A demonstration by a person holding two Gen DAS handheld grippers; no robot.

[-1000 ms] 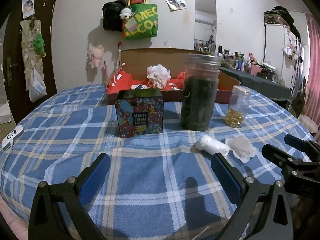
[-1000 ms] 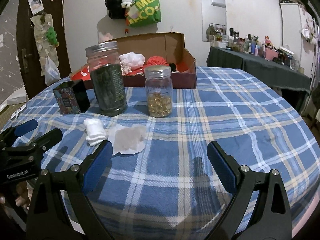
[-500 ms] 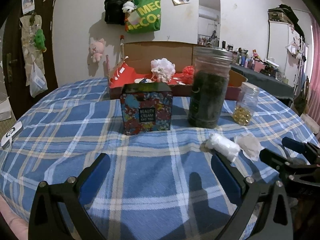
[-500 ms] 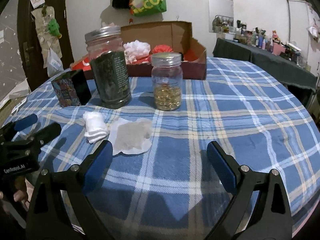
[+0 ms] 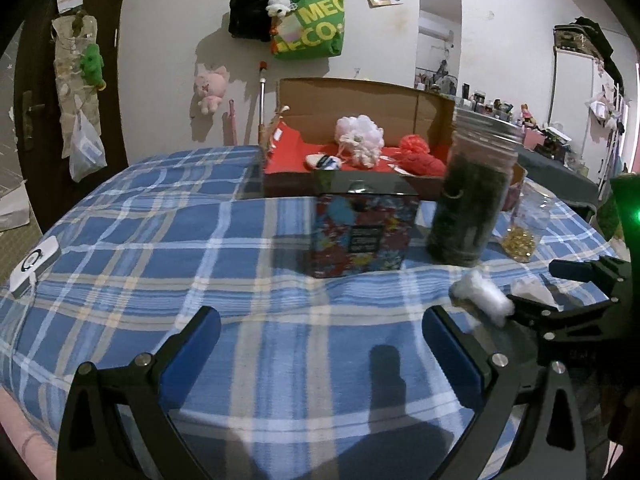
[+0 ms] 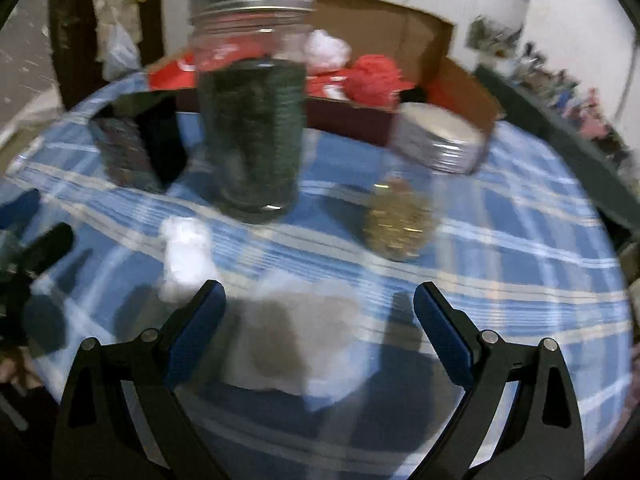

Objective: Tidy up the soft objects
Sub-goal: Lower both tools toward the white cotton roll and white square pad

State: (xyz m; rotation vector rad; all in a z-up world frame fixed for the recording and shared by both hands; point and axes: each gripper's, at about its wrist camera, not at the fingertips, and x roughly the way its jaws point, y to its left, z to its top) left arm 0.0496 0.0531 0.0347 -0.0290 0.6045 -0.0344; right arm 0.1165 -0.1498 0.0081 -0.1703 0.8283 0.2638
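Right gripper [image 6: 319, 312] is hanging low over the plaid-covered counter [image 6: 520, 264] with its jaws spread wide and nothing in them. The flat white pad [image 6: 296, 336] lies right between the jaws, a bit closer to the left one, flat on the cloth. Hard to say which way it points, it's blurry and roughly squarish.

Just past the left jaw tip is the white cloth roll [image 6: 186, 256], outside the gap and apart from the pad. From the left wrist view the roll [image 5: 482, 294] has its long axis running diagonally, near end toward the right gripper, far end toward the dark jar [image 5: 472, 196].

Left gripper [image 5: 322, 334] is also released, jaws wide apart over bare cloth, with the roll off beyond its right jaw.

Further back: the colourful box [image 5: 362, 228], the dark jar, a small jar of yellow beads [image 6: 404, 204], then the cardboard box [image 5: 360, 100] holding a white puff [image 5: 360, 140] and a red puff [image 5: 420, 158].
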